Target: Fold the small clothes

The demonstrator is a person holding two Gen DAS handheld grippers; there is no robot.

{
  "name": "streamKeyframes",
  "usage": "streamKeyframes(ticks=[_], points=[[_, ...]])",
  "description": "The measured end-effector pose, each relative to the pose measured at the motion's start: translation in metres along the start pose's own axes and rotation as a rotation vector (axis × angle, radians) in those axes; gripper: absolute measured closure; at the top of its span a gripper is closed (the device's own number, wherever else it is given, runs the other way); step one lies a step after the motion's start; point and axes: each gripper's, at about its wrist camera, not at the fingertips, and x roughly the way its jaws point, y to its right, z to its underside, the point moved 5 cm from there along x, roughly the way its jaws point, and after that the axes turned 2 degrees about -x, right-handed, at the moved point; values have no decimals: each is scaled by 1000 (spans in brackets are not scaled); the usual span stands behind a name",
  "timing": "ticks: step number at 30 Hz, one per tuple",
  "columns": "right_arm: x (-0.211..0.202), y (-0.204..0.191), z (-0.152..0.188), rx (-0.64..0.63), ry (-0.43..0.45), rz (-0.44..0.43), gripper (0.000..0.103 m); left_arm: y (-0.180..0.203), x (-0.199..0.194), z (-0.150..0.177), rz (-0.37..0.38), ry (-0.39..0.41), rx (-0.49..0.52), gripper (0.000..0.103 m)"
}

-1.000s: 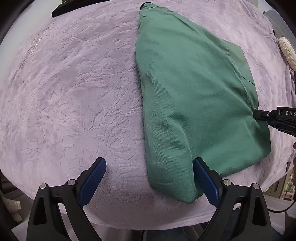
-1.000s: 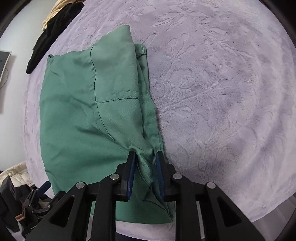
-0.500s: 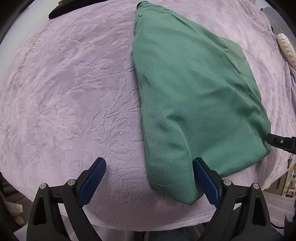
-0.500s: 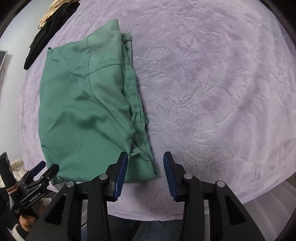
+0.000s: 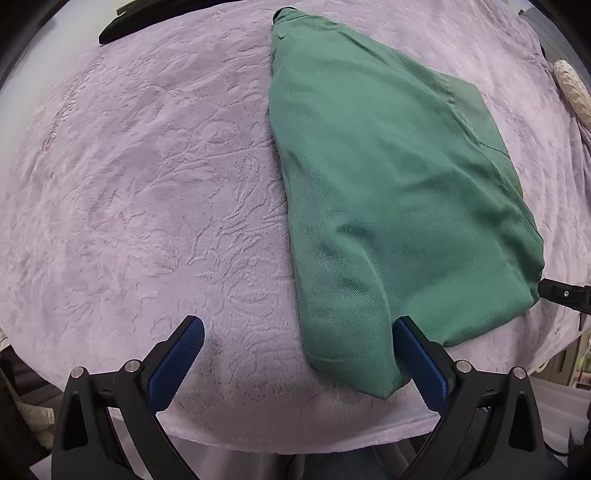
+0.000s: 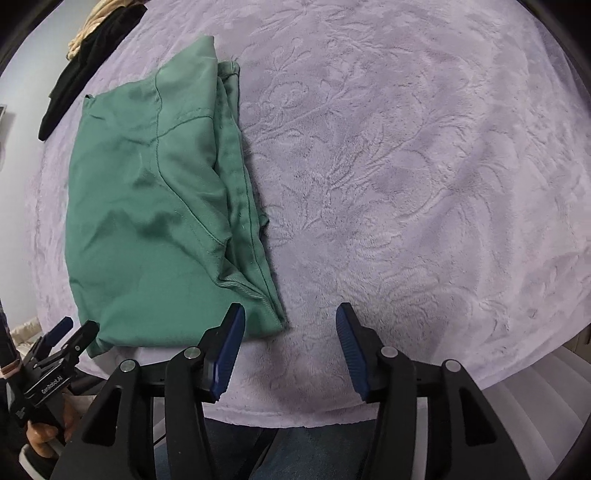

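Observation:
A green garment (image 5: 388,184) lies folded on the lilac embossed blanket (image 5: 147,184). My left gripper (image 5: 298,326) points straight down at its near left corner, jaws wide and still opening. The corner lies between the blue pads unpressed, and the right pad (image 5: 421,365) sits at the cloth's edge. In the right wrist view the garment (image 6: 147,221) lies left of centre with its seams up. My right gripper (image 6: 290,312) is opening. The garment's near right corner lies loose by its left pad (image 6: 225,354), not gripped. One black fingertip (image 5: 565,293) of the right gripper shows beside the garment's right edge.
A black garment (image 6: 85,62) and beige cloth (image 6: 88,33) lie at the far left edge. A cream textured object (image 5: 570,88) sits far right. The blanket's near edge (image 6: 295,417) runs just under both grippers. A hand (image 6: 40,435) holds the left gripper (image 6: 78,325).
The right gripper let go of the garment's corner, opened and drew back to the right. The corner dropped flat onto the blanket. The left gripper stayed in place.

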Motion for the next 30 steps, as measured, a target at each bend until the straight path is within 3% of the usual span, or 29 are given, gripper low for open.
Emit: streamKeyframes(ticks=[4,7,9,16,28,29,30], points=[[-22,-21,-12,-36,49,2,31,-1,-16,-5,-4,17,8,1],[-36,-36,-20,-76,87,13,30,-2,-32,-12,-13,43,-5,1],[-45,-53,-25,-103,109,22,20,-6,-42,-18,-20,60,-20,1],[-69,-82,-23,-197,179,102,19,-3,-74,-35,-43,134,-49,1],[-86,-84,-23,-149,254,135,18,12,-96,-38,-61,168,-56,1],[-88,-84,-24,-149,262,140,16,14,-96,-38,-54,165,-56,1],[-90,-83,-24,-149,266,140,7,15,-96,-38,-52,162,-57,1]])
